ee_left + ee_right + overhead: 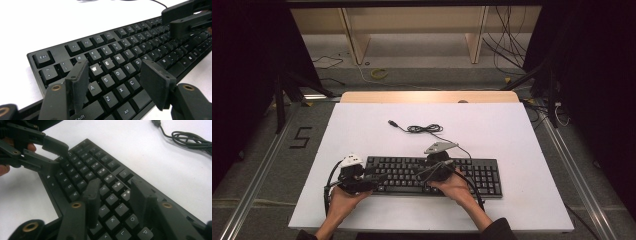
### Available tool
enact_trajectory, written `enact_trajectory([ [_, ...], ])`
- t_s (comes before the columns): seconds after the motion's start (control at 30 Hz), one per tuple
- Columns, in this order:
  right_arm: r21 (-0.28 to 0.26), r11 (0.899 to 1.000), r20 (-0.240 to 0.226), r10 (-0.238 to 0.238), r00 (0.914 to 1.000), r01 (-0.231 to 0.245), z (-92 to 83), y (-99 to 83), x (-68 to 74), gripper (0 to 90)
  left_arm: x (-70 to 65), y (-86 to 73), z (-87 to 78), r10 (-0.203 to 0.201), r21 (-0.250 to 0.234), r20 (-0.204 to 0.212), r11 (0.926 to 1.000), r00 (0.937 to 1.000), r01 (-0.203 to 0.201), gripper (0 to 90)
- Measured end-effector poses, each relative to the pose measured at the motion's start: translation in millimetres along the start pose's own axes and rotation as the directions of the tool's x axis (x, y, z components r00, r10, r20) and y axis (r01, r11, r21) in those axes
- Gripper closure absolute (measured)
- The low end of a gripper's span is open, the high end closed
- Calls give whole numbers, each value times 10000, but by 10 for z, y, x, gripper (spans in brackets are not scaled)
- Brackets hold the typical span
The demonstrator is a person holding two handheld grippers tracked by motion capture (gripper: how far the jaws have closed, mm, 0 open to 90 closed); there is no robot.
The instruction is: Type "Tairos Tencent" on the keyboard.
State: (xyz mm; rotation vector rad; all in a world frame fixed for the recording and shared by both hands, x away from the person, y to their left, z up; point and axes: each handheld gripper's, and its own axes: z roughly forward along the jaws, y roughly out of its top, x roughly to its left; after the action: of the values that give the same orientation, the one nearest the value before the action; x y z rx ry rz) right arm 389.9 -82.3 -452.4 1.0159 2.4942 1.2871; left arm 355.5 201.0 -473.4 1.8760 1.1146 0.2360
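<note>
From the high view I cannot read the legends on the black full-size plastic keyboard (432, 175); my hands cover part of its near edge. The right gripper view cuts off its thin black coiled cable (192, 140) at the right edge.

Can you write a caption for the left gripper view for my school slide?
The left hand-held gripper hovers open over a black keyboard on a white table.

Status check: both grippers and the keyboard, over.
Left gripper open over the letter keys. Right gripper open over the mid keys, nothing held. Keyboard flat on the table. Coiled cable behind, clear.
</note>
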Motion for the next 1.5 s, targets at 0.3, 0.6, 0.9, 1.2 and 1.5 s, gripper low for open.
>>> enact_trajectory([
  [0.3,108,9999,57,-19,10000,18,35,-27,-10,719,2,-7,1,25,-98,104,9999,9999,-24,355],
  [0.6,318,9995,246,-71,9997,64,100,-65,6,826,2,-8,4,56,-95,207,9999,9998,-54,340],
  [0.9,521,9986,458,-23,9989,-1,140,-97,-17,900,-6,-9,6,151,-109,307,9998,9994,-148,331],
  [1.2,698,9976,472,-48,9989,15,173,-118,-26,900,-6,-9,1,127,-146,370,9998,9992,-121,331],
  [1.5,837,9965,480,-81,9988,41,209,-137,-21,900,-6,-7,-2,136,-151,386,9998,9992,-130,332],
])
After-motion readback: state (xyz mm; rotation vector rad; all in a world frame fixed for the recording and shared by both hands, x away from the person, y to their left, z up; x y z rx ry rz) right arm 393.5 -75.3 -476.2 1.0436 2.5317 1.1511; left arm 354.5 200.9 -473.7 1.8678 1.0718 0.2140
